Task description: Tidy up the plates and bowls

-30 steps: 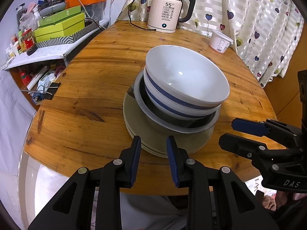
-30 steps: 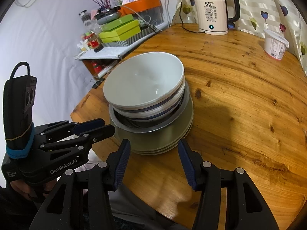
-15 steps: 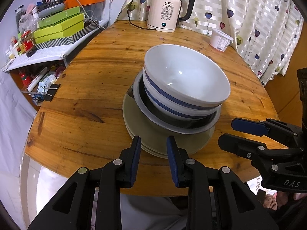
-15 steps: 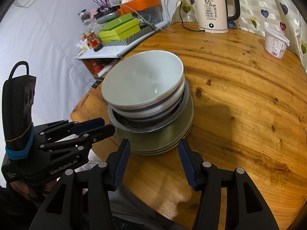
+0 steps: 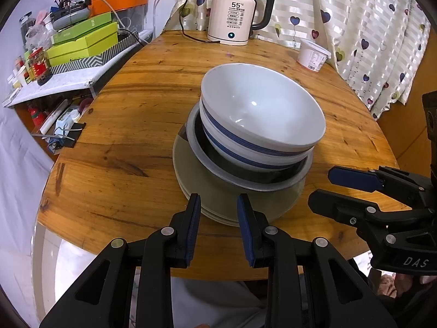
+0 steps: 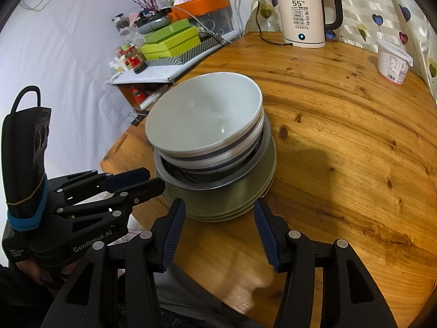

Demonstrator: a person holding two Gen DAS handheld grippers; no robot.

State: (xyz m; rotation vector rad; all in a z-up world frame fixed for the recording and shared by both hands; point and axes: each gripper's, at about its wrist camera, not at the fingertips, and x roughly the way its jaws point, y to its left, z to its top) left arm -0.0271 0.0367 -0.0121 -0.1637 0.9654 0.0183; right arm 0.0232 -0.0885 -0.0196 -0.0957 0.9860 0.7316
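We had the left gripper [image 5: 218, 205] narrowly open, holding nothing; stack mid-table [image 5: 123, 169]: white bowls [image 5: 259, 109] in metal dish [image 5: 245, 184] on green plates [image 5: 218, 199]; right gripper [image 6: 220, 210] wider open, also holding nothing

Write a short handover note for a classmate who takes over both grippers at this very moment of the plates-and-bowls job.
Left gripper: jaws narrowly open, empty, at the stack's near edge.
Right gripper: jaws open wider, empty, also at the near edge.
Things: the white bowls with blue bands sit nested in a metal dish, which stands on the green plates on the round wooden table.
Done: everything is in one stack.
Left: not clear from the pictures; nothing is held.
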